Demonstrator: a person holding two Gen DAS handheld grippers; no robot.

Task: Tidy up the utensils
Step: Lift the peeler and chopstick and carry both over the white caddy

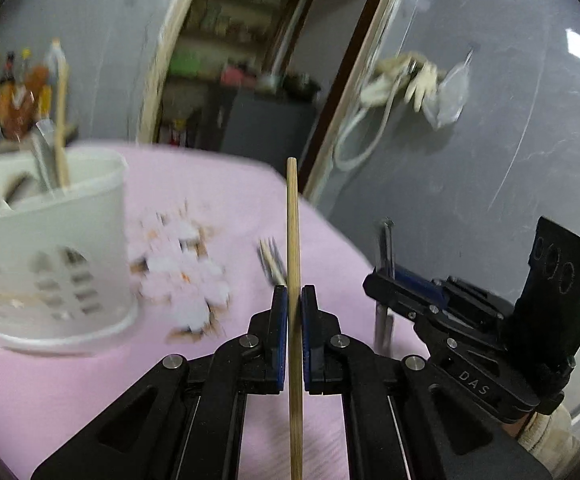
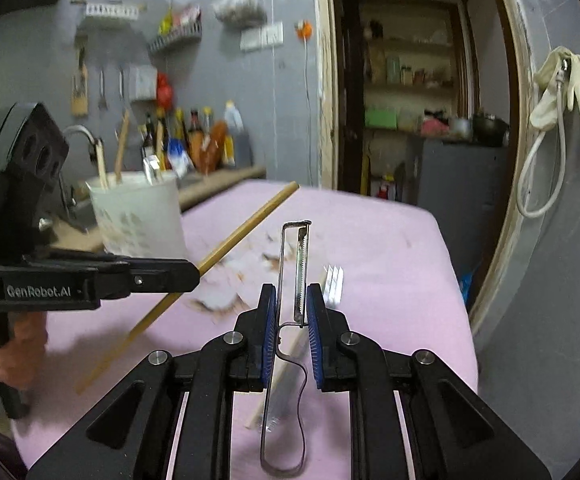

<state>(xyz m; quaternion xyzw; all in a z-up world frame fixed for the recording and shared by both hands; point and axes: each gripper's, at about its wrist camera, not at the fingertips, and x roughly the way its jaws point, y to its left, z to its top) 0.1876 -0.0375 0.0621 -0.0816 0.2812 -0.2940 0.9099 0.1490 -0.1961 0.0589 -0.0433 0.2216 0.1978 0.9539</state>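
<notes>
From the left wrist we see a pink-clothed counter (image 1: 217, 200) against grey walls, a doorway behind. Our left tool (image 1: 294, 300) is clenched on a wooden chopstick (image 1: 293, 240); the white utensil holder (image 1: 49, 260) stands left, a fork (image 1: 270, 262) lies ahead.

From the right wrist, our right tool (image 2: 291, 304) grips a wire peeler (image 2: 296, 272), and only here do wall racks (image 2: 173, 36) and bottles (image 2: 193, 140) show.

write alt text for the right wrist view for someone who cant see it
The right gripper is shut on a wire-framed metal peeler above a pink tablecloth. To its left, the left gripper holds a wooden chopstick near a white utensil holder.
</notes>
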